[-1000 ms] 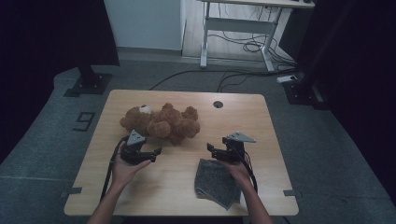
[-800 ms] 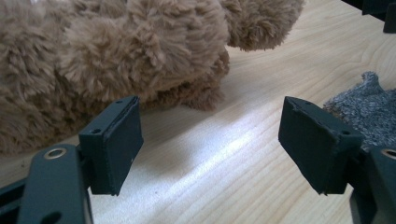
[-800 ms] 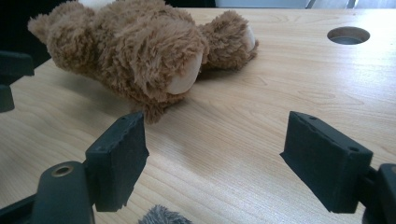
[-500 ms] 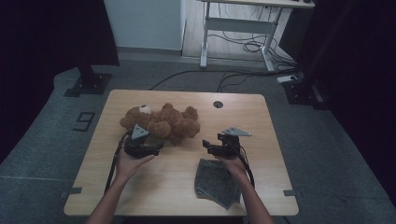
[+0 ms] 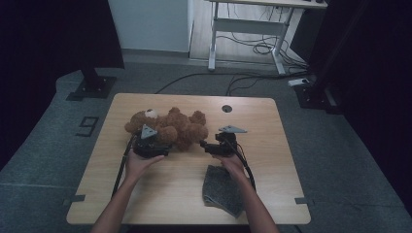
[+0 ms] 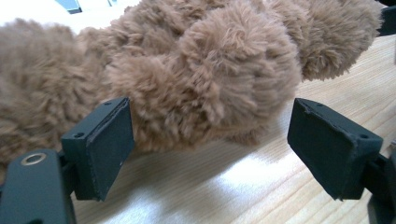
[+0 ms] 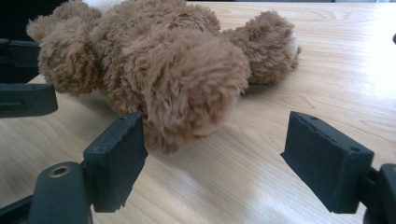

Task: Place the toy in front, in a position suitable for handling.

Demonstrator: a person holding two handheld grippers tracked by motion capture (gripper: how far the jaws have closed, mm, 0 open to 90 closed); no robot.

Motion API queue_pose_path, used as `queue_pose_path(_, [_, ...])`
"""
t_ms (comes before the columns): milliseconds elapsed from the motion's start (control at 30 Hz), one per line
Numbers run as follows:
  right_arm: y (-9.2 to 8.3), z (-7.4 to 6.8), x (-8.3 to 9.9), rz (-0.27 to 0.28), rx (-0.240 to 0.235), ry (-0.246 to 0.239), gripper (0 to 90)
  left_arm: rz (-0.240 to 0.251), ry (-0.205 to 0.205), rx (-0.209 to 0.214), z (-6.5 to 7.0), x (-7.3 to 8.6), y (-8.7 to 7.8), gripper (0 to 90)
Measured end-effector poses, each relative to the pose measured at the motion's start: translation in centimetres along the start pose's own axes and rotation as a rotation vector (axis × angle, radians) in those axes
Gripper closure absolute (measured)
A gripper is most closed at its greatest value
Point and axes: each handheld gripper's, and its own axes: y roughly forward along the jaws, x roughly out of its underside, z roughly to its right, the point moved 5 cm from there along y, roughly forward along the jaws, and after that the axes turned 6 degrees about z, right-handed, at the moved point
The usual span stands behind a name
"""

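Observation:
A brown teddy bear (image 5: 170, 126) lies on the wooden table (image 5: 272, 141), left of centre. My left gripper (image 5: 158, 145) is at the bear's near left side, jaws open. In the left gripper view a fluffy limb (image 6: 210, 84) bulges between the two black pads (image 6: 105, 144) without being pinched. My right gripper (image 5: 206, 146) points left at the bear's right end, also open. The right gripper view has a round furry leg (image 7: 187, 84) just ahead of the open pads (image 7: 119, 158), and the left gripper (image 7: 23, 88) at the left edge.
A folded grey cloth (image 5: 223, 189) lies near the table's front edge under the right forearm. A round cable hole (image 5: 227, 108) is at the back of the table. Beyond it stand a desk frame (image 5: 248, 29) with floor cables and a black stand base (image 5: 92, 85).
Both grippers have moved forward and inward toward the bear; the left now straddles a limb, the right has closed in on the bear's right end. Both stayed open.

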Motion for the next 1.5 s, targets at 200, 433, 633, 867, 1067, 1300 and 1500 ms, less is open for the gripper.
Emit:
queue_pose_path(200, [1.3, -0.3, -0.3, -0.007, -0.004, -0.002, 18.9, -0.002, 0.021, -0.011, 0.3, -0.2, 0.8, 13.2])
queue_pose_path(433, [3.5, -0.3, -0.6, -0.034, 0.013, 0.005, 17.7, -0.014, 0.020, -0.041, 0.2, 0.0, 1.5, 13.4])
queue_pose_path(633, [4.3, -0.2, -0.5, -0.032, 0.014, 0.016, 20.8, -0.008, 0.008, -0.069, -0.4, 0.2, 1.6, 28.7])
queue_pose_path(867, [5.4, -0.4, -0.6, -0.031, 0.011, 0.013, 41.8, 0.020, -0.027, -0.070, -1.0, 0.5, 1.1, 56.7])
queue_pose_path(1067, [5.3, -0.3, -0.9, -0.026, 0.035, -0.037, 61.9, 0.058, -0.101, 0.019, -1.6, 0.3, 0.2, 70.4])
queue_pose_path(1300, [4.9, -0.4, -2.2, 0.021, 0.057, -0.032, 66.3, 0.088, -0.126, 0.051, -1.5, -0.6, -0.4, 74.2])
queue_pose_path(1500, [4.5, 0.1, -2.6, 0.065, 0.079, -0.013, 66.9, 0.116, -0.120, 0.084, -0.8, -1.7, -1.1, 75.5])
